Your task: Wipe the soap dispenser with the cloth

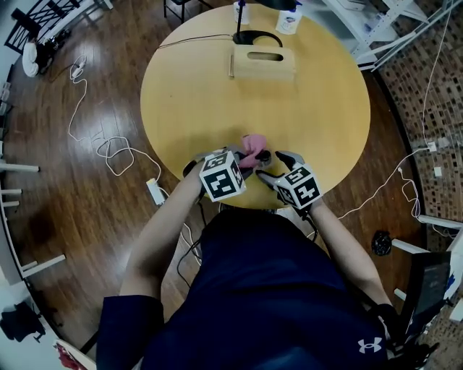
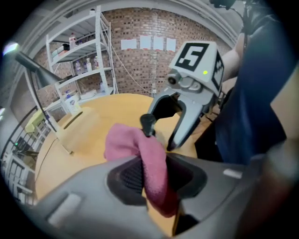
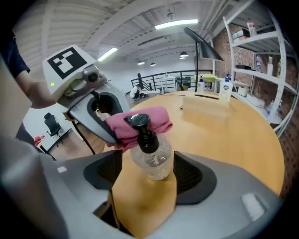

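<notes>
The clear soap dispenser [image 3: 152,156] with a black pump stands near the table's front edge, between the jaws of my right gripper [image 3: 149,175]. A gap shows beside its left pad, so the jaws are open around the bottle. My left gripper [image 2: 156,179] is shut on a pink cloth [image 2: 149,163], which bunches forward against the pump head [image 2: 148,123]. In the head view the cloth [image 1: 249,148] sits just left of the pump [image 1: 264,155], with the left gripper [image 1: 242,162] and the right gripper [image 1: 278,166] side by side.
The round wooden table [image 1: 318,108] carries a wooden box [image 1: 264,63], a black lamp base [image 1: 255,36] and a bottle [image 1: 289,20] at its far side. White cables [image 1: 108,148] trail on the floor to the left. Metal shelves [image 3: 261,70] stand beyond the table.
</notes>
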Tool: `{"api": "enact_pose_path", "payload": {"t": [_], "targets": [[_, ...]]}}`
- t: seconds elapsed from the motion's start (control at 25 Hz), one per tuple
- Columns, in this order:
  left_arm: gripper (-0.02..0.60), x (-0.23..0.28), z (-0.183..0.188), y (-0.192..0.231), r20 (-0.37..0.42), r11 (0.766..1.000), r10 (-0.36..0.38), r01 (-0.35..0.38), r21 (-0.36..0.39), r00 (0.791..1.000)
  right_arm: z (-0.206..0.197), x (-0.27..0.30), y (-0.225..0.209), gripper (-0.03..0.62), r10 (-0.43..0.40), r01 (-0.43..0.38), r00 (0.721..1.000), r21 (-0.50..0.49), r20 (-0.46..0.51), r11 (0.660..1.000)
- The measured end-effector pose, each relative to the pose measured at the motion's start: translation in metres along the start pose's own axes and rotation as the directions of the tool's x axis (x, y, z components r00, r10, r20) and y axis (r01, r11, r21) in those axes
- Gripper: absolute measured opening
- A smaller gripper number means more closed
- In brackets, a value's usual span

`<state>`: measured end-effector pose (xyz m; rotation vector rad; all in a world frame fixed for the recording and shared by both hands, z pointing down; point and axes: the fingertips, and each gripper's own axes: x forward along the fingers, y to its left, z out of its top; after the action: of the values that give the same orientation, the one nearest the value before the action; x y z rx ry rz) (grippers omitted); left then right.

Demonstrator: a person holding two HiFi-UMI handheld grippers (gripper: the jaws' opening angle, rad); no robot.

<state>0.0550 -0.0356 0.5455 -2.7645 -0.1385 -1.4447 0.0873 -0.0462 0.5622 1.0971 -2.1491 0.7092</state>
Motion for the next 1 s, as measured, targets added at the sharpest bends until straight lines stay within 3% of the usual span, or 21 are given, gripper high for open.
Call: {"api": "enact_pose_path", "payload": {"t": [0.12, 0.2, 0.32, 0.48, 0.6, 0.68, 0.72, 0.8, 0.88, 1.0], "targets": [[0.107, -0.004, 0.000, -0.014, 0.022, 0.999, -0.044, 0.044, -0.008, 0.999, -0.003, 0.003, 0.004, 0.345, -0.061, 0.058, 0.997, -0.079, -0.038, 0.995], [0.107, -0.005, 0.000, 0.005, 0.034, 0.999, 0.010, -0.008, -0.041, 0.999, -0.006, 0.005, -0.001, 0.296, -0.069, 0.059, 0.996, -0.149, -0.063, 0.987], [0.108, -0.001, 0.008, 0.044, 0.040, 0.994, 0.101, -0.100, -0.047, 0.994, -0.009, 0.006, -0.005, 0.293, -0.031, 0.014, 0.996, -0.189, -0.086, 0.982], [0.107, 0.012, 0.014, 0.037, -0.004, 0.998, 0.030, -0.029, 0.049, 1.000, -0.009, 0.009, -0.006, 0.291, 0.068, -0.105, 0.988, -0.285, -0.137, 0.953], [0.107, 0.005, 0.009, 0.015, -0.017, 0.999, -0.018, 0.019, 0.043, 1.000, -0.008, 0.010, -0.006, 0.293, 0.129, -0.196, 0.971, -0.361, -0.203, 0.912], [0.107, 0.002, 0.004, -0.005, -0.022, 0.998, -0.055, 0.056, 0.039, 0.998, -0.007, 0.006, -0.006, 0.296, 0.116, -0.185, 0.973, -0.379, -0.197, 0.907], [0.107, 0.001, 0.002, -0.015, -0.024, 0.996, -0.072, 0.073, 0.042, 0.997, -0.006, 0.003, -0.005, 0.296, 0.103, -0.159, 0.980, -0.359, -0.168, 0.920], [0.107, -0.003, -0.002, -0.023, -0.012, 0.996, -0.081, 0.081, 0.031, 0.997, -0.004, -0.006, -0.001, 0.308, 0.088, -0.103, 0.993, -0.226, -0.078, 0.969], [0.107, -0.010, -0.005, -0.008, -0.002, 1.000, -0.026, 0.026, -0.001, 1.000, -0.002, -0.008, 0.002, 0.341, 0.065, -0.065, 0.998, -0.060, -0.010, 0.996], [0.107, -0.008, -0.004, 0.029, -0.038, 0.995, 0.096, -0.095, 0.029, 0.995, -0.001, 0.002, -0.003, 0.352, -0.029, 0.028, 0.999, -0.028, -0.028, 0.999]]}}
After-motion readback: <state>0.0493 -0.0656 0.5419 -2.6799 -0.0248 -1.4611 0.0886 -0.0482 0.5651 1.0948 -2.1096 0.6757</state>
